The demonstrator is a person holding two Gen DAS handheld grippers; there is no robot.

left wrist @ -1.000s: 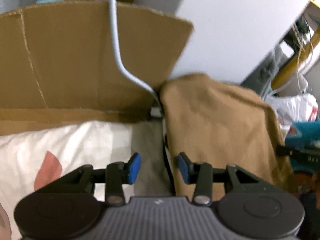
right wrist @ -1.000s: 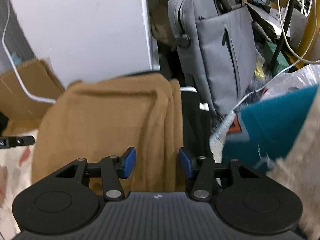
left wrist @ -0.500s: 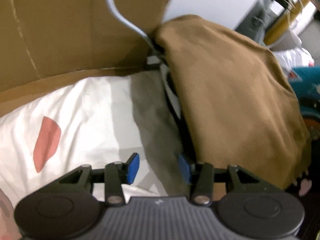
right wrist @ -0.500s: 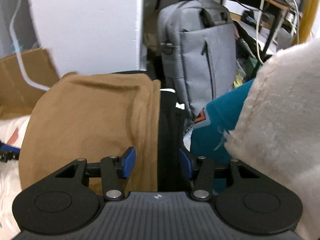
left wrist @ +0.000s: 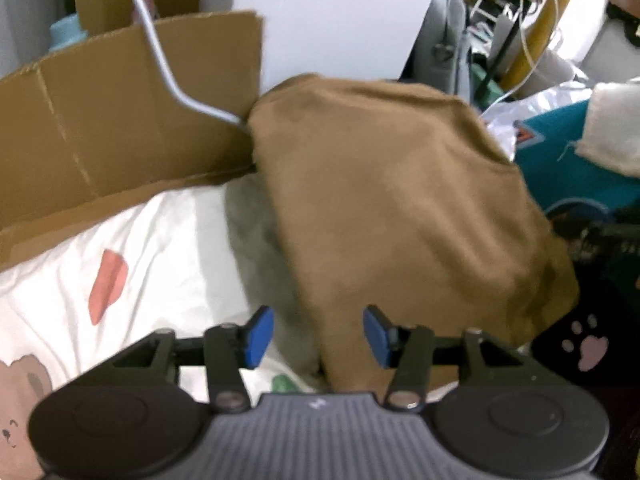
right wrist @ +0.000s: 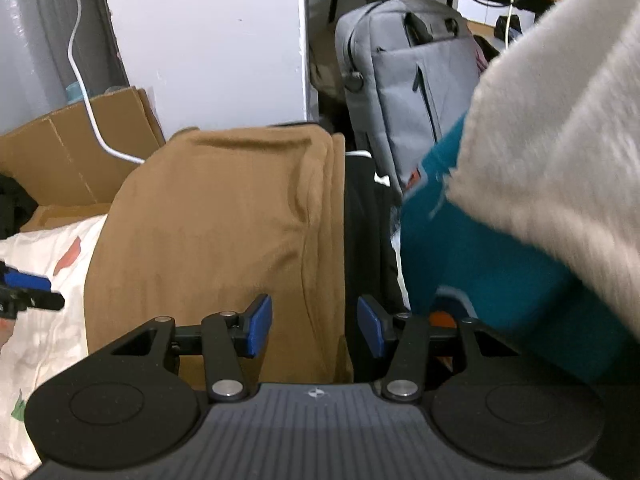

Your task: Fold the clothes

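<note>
A brown garment [left wrist: 392, 200] lies draped over a dark object at the right side of a white printed bed sheet [left wrist: 132, 264]. It also shows in the right wrist view [right wrist: 224, 240]. My left gripper [left wrist: 318, 334] is open and empty, hovering over the garment's near left edge. My right gripper [right wrist: 314, 322] is open and empty, above the garment's right edge. The left gripper's blue fingertip [right wrist: 24, 280] shows at the far left of the right wrist view.
A cardboard box [left wrist: 120, 128] with a white cable [left wrist: 168, 68] stands behind the sheet. A white panel [right wrist: 208, 40] rises behind the garment. A grey backpack [right wrist: 416, 80], teal cloth [right wrist: 460, 248] and cream fleece [right wrist: 560, 140] crowd the right.
My left gripper has pulled back and swung right, bringing more of the brown garment into view. The cream fleece has come to fill more of the right wrist view's right side. Both grippers stay open.
</note>
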